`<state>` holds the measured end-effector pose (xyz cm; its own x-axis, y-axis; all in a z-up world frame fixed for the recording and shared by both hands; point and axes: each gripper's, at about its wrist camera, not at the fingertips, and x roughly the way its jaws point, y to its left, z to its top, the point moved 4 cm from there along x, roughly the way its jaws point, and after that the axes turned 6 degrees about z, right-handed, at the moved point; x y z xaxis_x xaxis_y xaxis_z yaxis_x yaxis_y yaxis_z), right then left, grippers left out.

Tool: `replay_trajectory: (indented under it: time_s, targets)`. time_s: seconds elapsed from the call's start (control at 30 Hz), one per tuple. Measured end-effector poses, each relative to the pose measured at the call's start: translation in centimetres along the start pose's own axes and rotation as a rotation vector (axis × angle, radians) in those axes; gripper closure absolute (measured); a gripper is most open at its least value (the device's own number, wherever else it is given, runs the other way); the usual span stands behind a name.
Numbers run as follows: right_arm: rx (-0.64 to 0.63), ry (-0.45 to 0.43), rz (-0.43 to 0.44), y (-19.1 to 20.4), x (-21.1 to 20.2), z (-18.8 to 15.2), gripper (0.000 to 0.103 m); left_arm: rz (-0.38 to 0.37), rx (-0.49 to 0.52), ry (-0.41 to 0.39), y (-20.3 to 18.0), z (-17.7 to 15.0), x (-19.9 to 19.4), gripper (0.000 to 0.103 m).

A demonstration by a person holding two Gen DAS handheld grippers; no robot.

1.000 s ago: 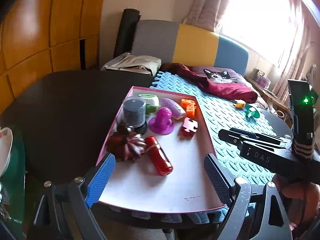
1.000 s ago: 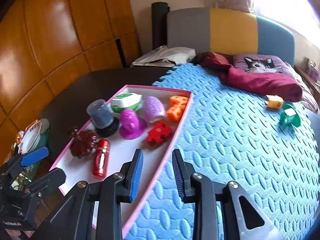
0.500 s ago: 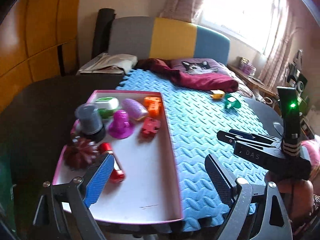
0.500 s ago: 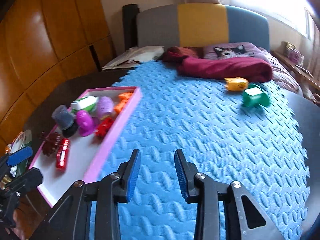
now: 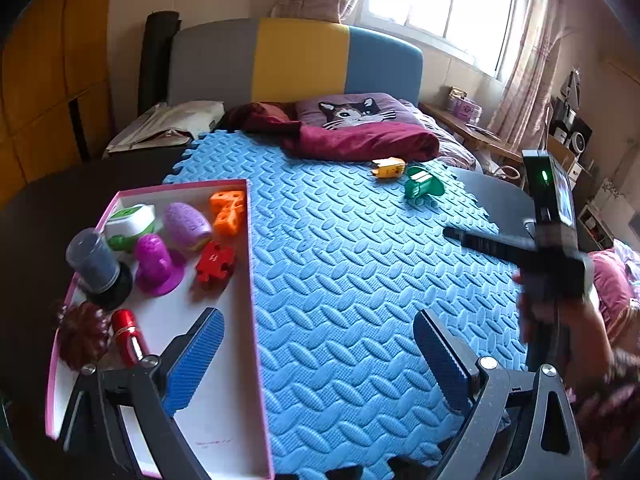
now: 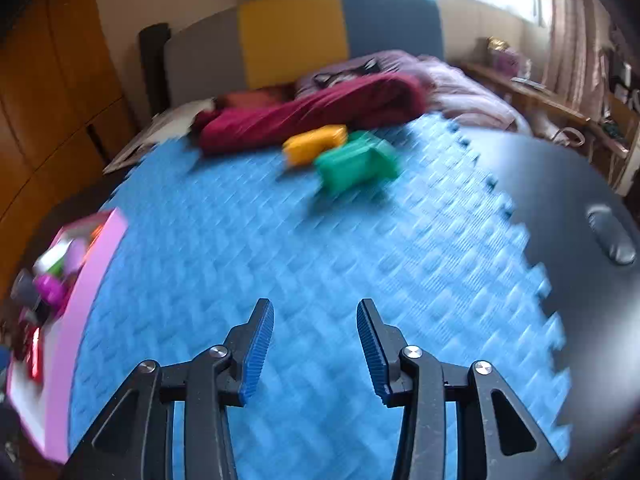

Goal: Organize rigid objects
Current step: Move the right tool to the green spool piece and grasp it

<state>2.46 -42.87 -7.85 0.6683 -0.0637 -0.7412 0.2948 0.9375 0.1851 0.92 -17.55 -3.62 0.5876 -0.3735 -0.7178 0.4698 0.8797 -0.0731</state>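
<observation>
While most of the rigid items already lie in the pink-rimmed tray (image 5: 250, 280) at the far left of the surface, 2 pieces remain outside it. Inside the tray, left to right: a dark spiky ball (image 5: 82, 336), a red cylinder (image 5: 128, 338), a grey canister (image 5: 94, 260), a white and green case (image 5: 130, 220), a magenta cup-shaped toy (image 5: 156, 266), a purple egg-shaped piece (image 5: 186, 226), a red puzzle piece (image 5: 214, 260) and an orange number block (image 5: 228, 210). They crowd the far end, which leaves the near floor of the tray free, in my judgement, for later arrivals.

Next comes the left claw (image 5: 316, 364), its pads wide apart with nothing between them, straddling the tray's right rim and the blue foam mat (image 5: 340, 280).

Further right, the yellow block (image 5: 387, 168) and the green piece (image 5: 422, 186) sit just beside each other at the mat's far edge, near the maroon blanket (image 5: 360, 140).

At the far right, the right claw (image 6: 316, 344) points toward that pair; its jaws have just been opening and stand apart, empty. Judged from this aim, a pickup of 1 of the 2 is being prepared.
</observation>
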Motion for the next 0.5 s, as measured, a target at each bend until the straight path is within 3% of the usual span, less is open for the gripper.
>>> replay_trajectory:
  time_s: [0.07,0.17,0.5]
  targets:
    - [-0.021,-0.026,-0.016,-0.8,0.4,1.9,0.054,-0.001,0.006,0.0,-0.3,0.3,0.2,0.006]
    - [-0.112,-0.007,-0.042,-0.7,2.1,4.2,0.026,-0.003,0.003,0.005,-0.5,0.6,0.6,0.006]
    - [-0.246,0.008,-0.047,-1.6,7.1,9.4,0.024,0.013,-0.011,0.022,-0.1,1.0,1.4,0.006]
